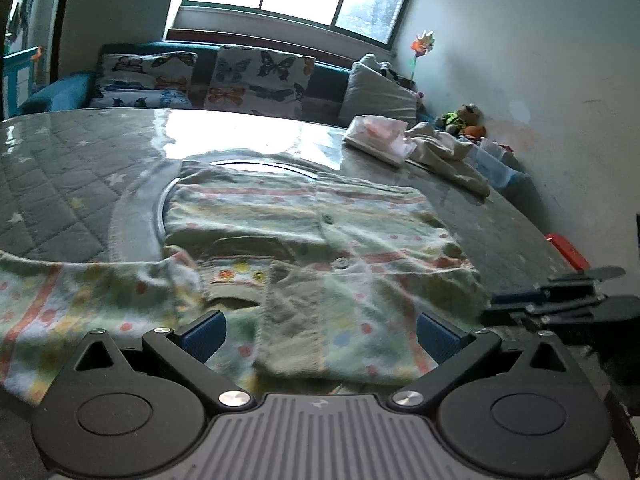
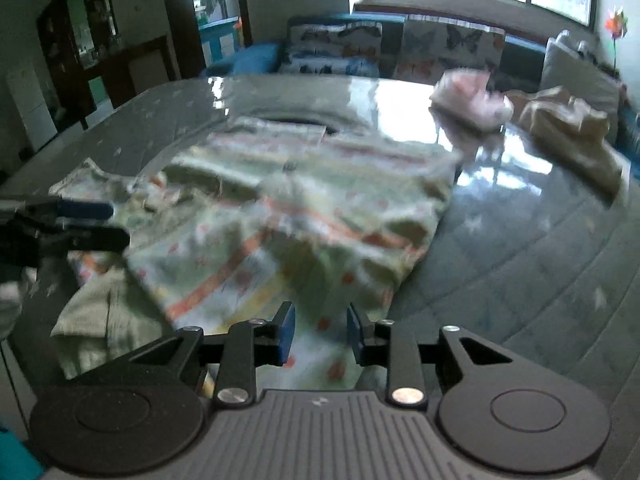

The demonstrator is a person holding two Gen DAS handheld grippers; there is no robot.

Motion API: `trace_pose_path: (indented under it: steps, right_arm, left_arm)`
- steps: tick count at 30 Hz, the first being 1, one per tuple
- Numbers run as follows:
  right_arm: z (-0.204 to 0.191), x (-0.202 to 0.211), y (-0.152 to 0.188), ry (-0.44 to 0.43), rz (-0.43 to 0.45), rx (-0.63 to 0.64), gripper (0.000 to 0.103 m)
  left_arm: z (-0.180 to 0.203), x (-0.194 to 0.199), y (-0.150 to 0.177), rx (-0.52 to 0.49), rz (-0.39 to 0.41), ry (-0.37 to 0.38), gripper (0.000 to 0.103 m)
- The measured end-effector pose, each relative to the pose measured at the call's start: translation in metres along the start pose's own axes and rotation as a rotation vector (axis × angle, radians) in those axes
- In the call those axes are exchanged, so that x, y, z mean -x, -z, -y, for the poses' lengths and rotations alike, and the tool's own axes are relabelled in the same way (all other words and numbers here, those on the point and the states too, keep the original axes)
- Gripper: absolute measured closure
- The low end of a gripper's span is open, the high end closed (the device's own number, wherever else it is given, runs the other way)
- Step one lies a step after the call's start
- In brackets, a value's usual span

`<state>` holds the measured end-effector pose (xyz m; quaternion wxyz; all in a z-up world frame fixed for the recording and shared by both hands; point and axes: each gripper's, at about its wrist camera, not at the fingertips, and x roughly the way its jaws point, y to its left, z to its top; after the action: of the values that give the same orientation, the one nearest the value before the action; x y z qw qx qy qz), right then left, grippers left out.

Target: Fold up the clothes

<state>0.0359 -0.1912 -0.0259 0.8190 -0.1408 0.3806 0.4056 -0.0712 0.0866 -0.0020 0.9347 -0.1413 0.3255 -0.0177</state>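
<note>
A: Why does the striped cardigan (image 1: pixel 312 240) lie flat in the middle of the quilted table cover (image 1: pixel 60 184)?

B: Probably so it can be folded. Its buttoned front faces up, one side is already turned over the front, and a sleeve (image 1: pixel 60 320) trails off to the left of the cardigan.

A: And the bundles beyond the cardigan?

B: A pink folded garment (image 2: pixel 472 96) and a beige one (image 2: pixel 572 128), likely set aside out of the working space.

A: The tongs?

B: The left gripper (image 1: pixel 320 338) hangs over the cardigan's near hem, jaws wide, holding nothing. The right gripper (image 2: pixel 320 334) hovers over the near right edge, jaws narrowly parted and empty, seemingly lining up on that edge.
</note>
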Motion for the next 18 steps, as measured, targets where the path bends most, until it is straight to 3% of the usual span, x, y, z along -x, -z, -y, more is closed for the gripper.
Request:
trace_pose_path:
  steps: [5,8,10,15,18]
  right_arm:
    - [0.007,-0.017,-0.02,0.019,0.048,-0.01,0.073]
    - [0.013,-0.036,-0.019,0.046,0.023,-0.016,0.073]
    - [0.014,-0.039,-0.015,0.042,0.026,-0.016,0.073]
    - [0.002,-0.031,-0.019,0.042,0.056,0.016,0.06]
    - [-0.008,-0.03,-0.022,0.019,0.068,0.037,0.058]
  left_arm:
    - [0.012,-0.009,-0.005,-0.028,0.029,0.04,0.001]
    - [0.014,-0.015,-0.006,-0.035,0.028,0.065,0.003]
    - [0.015,-0.02,-0.005,-0.041,0.02,0.064,0.008]
    - [0.01,-0.032,0.002,-0.041,-0.015,0.037,0.009]
    - [0.01,-0.034,0.007,-0.076,-0.01,0.013,0.009]
